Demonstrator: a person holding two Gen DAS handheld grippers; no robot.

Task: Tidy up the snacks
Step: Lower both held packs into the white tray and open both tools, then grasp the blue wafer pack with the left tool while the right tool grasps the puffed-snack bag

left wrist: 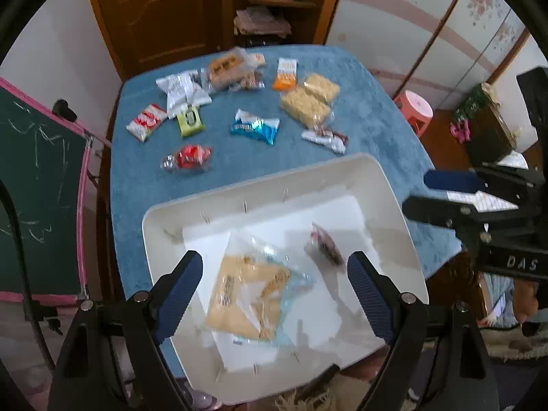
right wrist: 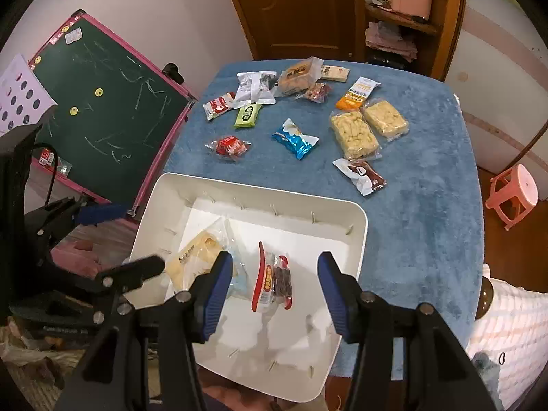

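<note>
Only two snacks, a tan cracker pack and a red-edged packet, are seen lying in the white tray, while about a dozen remain on the blue tabletop; both hand-held grippers, left and right, are held open and empty above it.

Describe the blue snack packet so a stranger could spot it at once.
Start at the white tray on the blue tablecloth. Beyond its far rim, mid-table, lies the blue snack packet, apart from the others. It alone is shiny blue foil with white ends.
</note>
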